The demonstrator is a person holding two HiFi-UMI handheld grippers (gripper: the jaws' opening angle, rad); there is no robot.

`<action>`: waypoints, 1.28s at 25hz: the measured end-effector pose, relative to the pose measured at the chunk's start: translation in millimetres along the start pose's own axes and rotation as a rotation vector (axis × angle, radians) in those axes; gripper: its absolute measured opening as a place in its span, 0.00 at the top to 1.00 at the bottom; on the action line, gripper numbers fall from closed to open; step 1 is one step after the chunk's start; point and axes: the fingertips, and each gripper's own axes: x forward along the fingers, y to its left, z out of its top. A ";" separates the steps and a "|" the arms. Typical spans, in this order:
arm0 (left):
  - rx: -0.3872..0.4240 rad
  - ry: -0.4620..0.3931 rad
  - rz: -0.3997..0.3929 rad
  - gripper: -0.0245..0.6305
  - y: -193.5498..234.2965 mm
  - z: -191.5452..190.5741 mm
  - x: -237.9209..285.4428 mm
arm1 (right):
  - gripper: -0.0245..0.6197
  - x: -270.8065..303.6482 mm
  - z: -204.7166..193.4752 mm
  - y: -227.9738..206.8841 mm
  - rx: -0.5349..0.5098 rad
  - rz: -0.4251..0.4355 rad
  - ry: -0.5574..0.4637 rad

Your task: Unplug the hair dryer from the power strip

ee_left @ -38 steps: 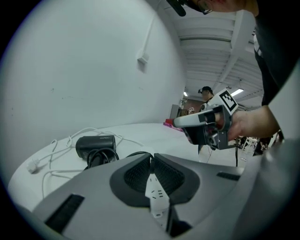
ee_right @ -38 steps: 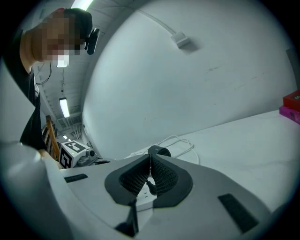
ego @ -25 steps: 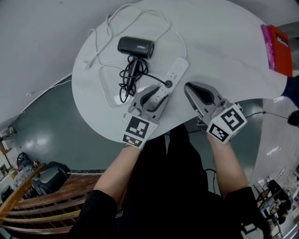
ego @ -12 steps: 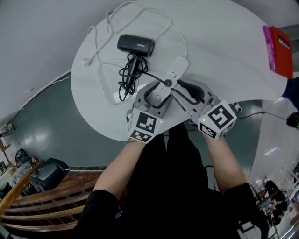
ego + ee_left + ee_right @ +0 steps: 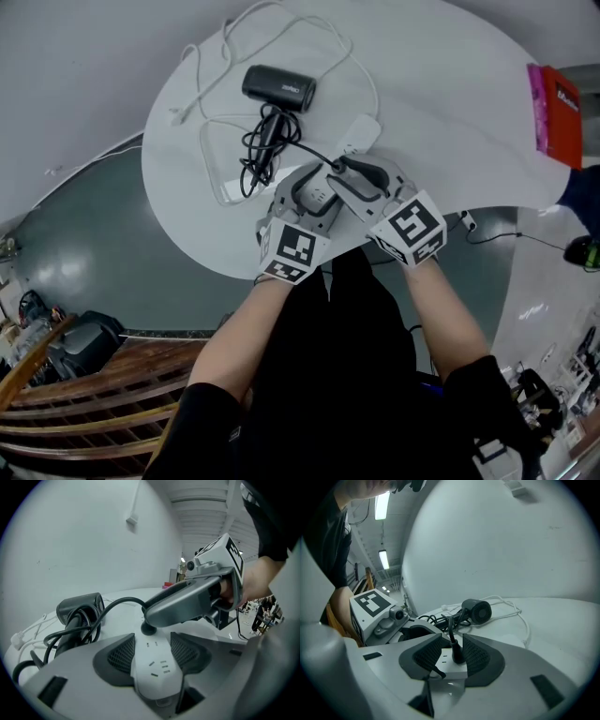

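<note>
On the left of the round white tabletop (image 5: pixel 450 75), white cable loops (image 5: pixel 525 624) and a black hair dryer (image 5: pixel 277 87) with its bundled black cord (image 5: pixel 261 150) crowd the space just beyond the left claw (image 5: pixel 152 644), spread astride the long white power strip (image 5: pixel 157 667). Beside it the right claw (image 5: pixel 452 651) is spread around the black plug (image 5: pixel 457 654) seated in that strip, near the front edge. Rightward, open surface runs to a red and pink book (image 5: pixel 560 98) at the far right.
</note>
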 end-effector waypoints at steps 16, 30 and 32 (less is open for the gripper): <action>-0.020 -0.051 0.002 0.59 -0.3 -1.5 -0.9 | 0.79 18.1 -10.1 -10.0 -0.164 -0.139 0.034; -0.033 -0.057 0.001 0.59 1.0 -1.0 0.8 | 0.85 15.7 -2.9 -7.8 -0.183 -0.149 0.064; -0.034 -0.059 0.002 0.59 1.1 -1.0 1.0 | 0.85 15.0 -1.8 -8.7 -0.157 -0.145 0.064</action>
